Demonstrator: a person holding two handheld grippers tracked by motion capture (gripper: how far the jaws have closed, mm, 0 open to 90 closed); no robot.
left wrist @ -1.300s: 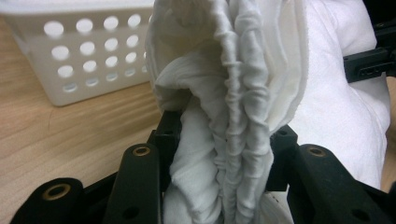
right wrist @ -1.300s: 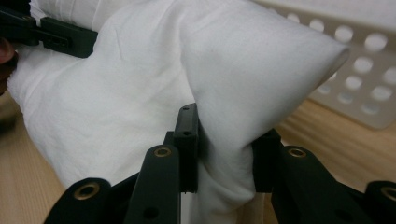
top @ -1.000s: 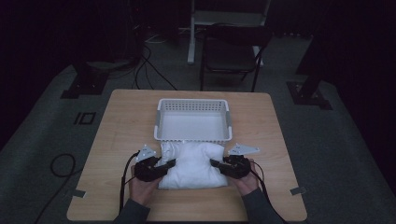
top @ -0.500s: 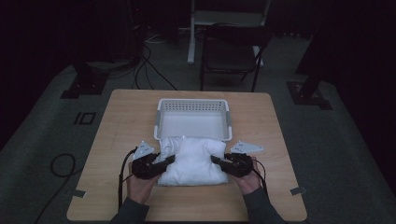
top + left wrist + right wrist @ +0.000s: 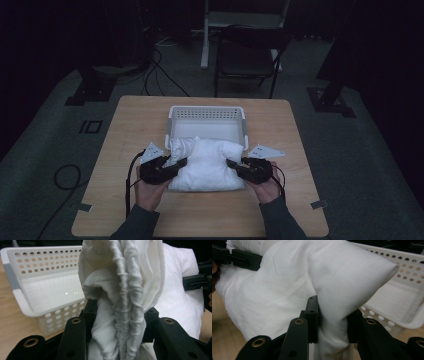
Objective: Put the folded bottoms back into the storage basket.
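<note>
A dim room with a chair (image 5: 248,52) at the upper centre surrounds the wooden worktop (image 5: 125,130). At lower left of centre the left gripper (image 5: 167,168) has its jaws clamped on the bunched left end of the white cloth bundle (image 5: 207,162), whose long axis runs across the frame to the right gripper (image 5: 243,169), clamped on its right corner. The white basket (image 5: 206,113) lies empty just above the bundle, touching its far edge, roughly equally near both hands, so the likely lift goes forward and over the near rim.

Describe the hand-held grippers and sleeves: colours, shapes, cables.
Left hand-held gripper and right hand-held gripper are black, each with two flat jaws showing brass-ringed bolt holes in the gripper views. Each carries a grey three-cornered plate and trails a black cable. Sleeves are dark grey.
</note>
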